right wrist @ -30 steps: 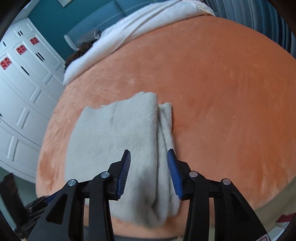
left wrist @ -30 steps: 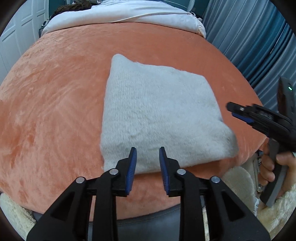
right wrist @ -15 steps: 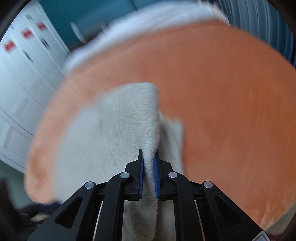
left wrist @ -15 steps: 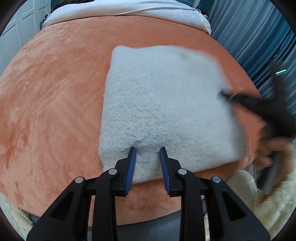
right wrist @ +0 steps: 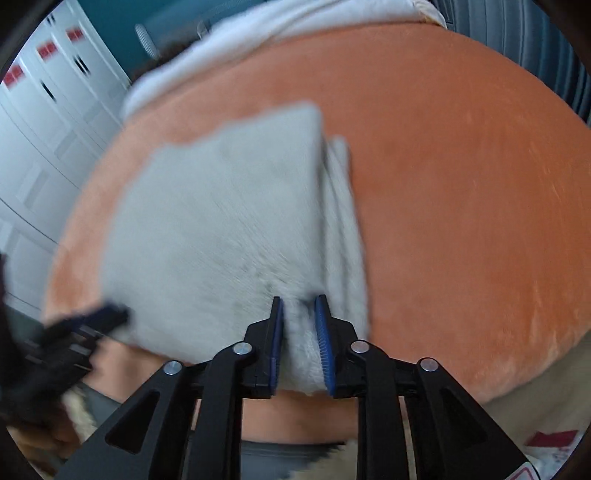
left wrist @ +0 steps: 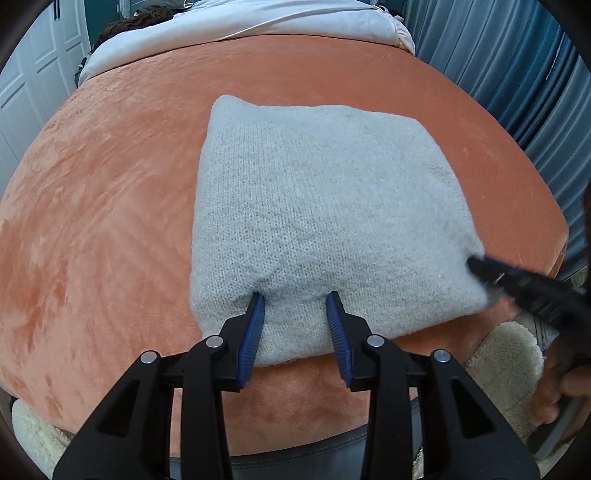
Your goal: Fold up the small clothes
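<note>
A folded light grey knit garment point(left wrist: 325, 206) lies flat on the orange velvet bed cover point(left wrist: 110, 221). My left gripper point(left wrist: 294, 295) stands over its near edge, tips dimpling the knit. Its jaws are opening, and the cloth between them lies flat and is not pinched. My right gripper point(right wrist: 298, 299) is at the garment's point(right wrist: 221, 229) near right corner, beside the stacked fold layers. Its jaws are opening too, with a strip of knit loose between the pads. In the left wrist view the right gripper's tip point(left wrist: 476, 264) touches that corner.
White bedding point(left wrist: 240, 29) lies across the far end of the bed. Blue curtains point(left wrist: 517, 74) hang on the right and white cupboard doors point(right wrist: 44, 129) stand on the left. A cream fleece rug point(left wrist: 506, 354) lies below the near edge, by a hand point(left wrist: 554, 398).
The right gripper came down onto the garment's near right corner, pinched its edge, and has since widened. The left jaws have widened over the near edge. The garment lies flatter.
</note>
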`<state>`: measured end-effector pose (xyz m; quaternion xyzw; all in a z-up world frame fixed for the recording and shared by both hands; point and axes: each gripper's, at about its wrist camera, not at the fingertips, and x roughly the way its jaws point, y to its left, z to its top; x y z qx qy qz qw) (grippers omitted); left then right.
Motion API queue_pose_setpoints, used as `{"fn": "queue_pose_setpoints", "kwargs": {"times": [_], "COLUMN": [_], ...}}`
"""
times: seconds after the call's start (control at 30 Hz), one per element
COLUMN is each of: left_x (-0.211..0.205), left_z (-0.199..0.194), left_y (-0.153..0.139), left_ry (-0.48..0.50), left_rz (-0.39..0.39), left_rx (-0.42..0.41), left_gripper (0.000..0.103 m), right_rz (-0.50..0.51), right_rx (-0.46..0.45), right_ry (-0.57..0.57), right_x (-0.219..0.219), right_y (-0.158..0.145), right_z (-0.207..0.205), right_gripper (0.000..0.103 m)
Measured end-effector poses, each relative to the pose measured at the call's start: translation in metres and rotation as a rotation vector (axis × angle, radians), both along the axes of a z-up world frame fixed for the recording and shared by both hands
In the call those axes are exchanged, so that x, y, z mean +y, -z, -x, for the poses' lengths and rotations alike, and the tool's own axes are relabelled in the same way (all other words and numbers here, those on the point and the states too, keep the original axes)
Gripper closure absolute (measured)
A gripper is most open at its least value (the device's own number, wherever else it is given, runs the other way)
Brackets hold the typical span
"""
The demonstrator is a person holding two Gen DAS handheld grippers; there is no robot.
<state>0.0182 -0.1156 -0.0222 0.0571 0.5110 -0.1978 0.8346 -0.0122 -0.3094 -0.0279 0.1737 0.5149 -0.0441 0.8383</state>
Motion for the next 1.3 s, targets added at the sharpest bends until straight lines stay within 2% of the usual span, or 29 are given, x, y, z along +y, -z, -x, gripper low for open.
{"fn": "queue_pose_setpoints", "kwargs": {"times": [0.13,0.2,0.27,0.33,0.37,0.4,0.53,0.57,0.67,0.73,0.77,0.83,0.87,0.9,0.93,0.97,1.03,1.1,1.17,1.23,1.3], "left_x": [0.001,0.006,0.011,0.014,0.015,0.018,0.033,0.037,0.049,0.054,0.056,0.06,0.061,0.062,0.063,0.063,0.062,0.059,0.054,0.051,0.047], "left_z": [0.011,0.015,0.016,0.017,0.017,0.017,0.022,0.024,0.025,0.027,0.027,0.029,0.029,0.03,0.031,0.032,0.032,0.031,0.032,0.032,0.033], "left_y": [-0.012,-0.013,-0.009,-0.001,0.001,0.003,-0.006,-0.008,-0.01,-0.011,-0.013,-0.016,-0.018,-0.019,-0.019,-0.02,-0.018,-0.015,-0.013,-0.013,-0.011], "left_ry": [0.008,-0.009,-0.02,-0.035,-0.042,-0.048,-0.07,-0.083,-0.112,-0.133,-0.14,-0.152,-0.154,-0.154,-0.151,-0.146,-0.142,-0.138,-0.129,-0.117,-0.105], "left_rz": [-0.022,-0.008,-0.016,-0.036,-0.032,-0.037,-0.051,-0.044,-0.054,-0.063,-0.065,-0.079,-0.083,-0.088,-0.09,-0.087,-0.097,-0.087,-0.084,-0.088,-0.089], "left_rx": [-0.017,-0.001,0.004,0.026,0.037,0.045,0.022,0.023,0.032,0.037,0.038,0.028,0.022,0.02,0.019,0.016,0.016,0.03,0.036,0.032,0.036], "left_gripper": [0.068,0.067,0.066,0.066,0.066,0.066,0.066,0.065,0.063,0.062,0.06,0.057,0.056,0.056,0.056,0.055,0.053,0.053,0.053,0.053,0.053], "right_rz": [-0.035,-0.018,0.044,0.116,0.12,0.115,0.108,0.102,0.096,0.073,0.059,0.085,0.113,0.151,0.179,0.187,0.127,0.142,0.176,0.138,0.078], "right_rx": [-0.109,-0.138,-0.106,0.016,0.039,0.027,-0.08,-0.121,-0.177,-0.166,-0.131,0.017,0.048,0.021,0.014,0.015,-0.053,-0.076,-0.04,0.072,0.051], "right_ry": [0.04,0.004,-0.036,-0.045,-0.041,-0.03,-0.015,-0.042,-0.153,-0.215,-0.234,-0.271,-0.286,-0.294,-0.304,-0.309,-0.285,-0.234,-0.177,-0.156,-0.14], "right_x": [-0.002,0.008,0.017,0.019,0.017,0.016,0.024,0.033,0.061,0.082,0.088,0.108,0.117,0.127,0.133,0.135,0.127,0.114,0.099,0.085,0.082], "right_y": [-0.036,-0.05,-0.04,-0.002,0.009,0.007,-0.044,-0.061,-0.084,-0.077,-0.064,-0.016,0.002,0.003,-0.004,-0.017,-0.043,-0.052,-0.036,0.003,0.001], "right_z": [0.018,0.022,0.017,0.007,0.005,0.007,0.018,0.016,0.0,-0.021,-0.033,-0.058,-0.064,-0.061,-0.057,-0.054,-0.045,-0.04,-0.033,-0.034,-0.029], "right_gripper": [0.08,0.08,0.08,0.08,0.08,0.08,0.079,0.079,0.079,0.079,0.079,0.078,0.078,0.078,0.075,0.077,0.08,0.082,0.08,0.083,0.083]}}
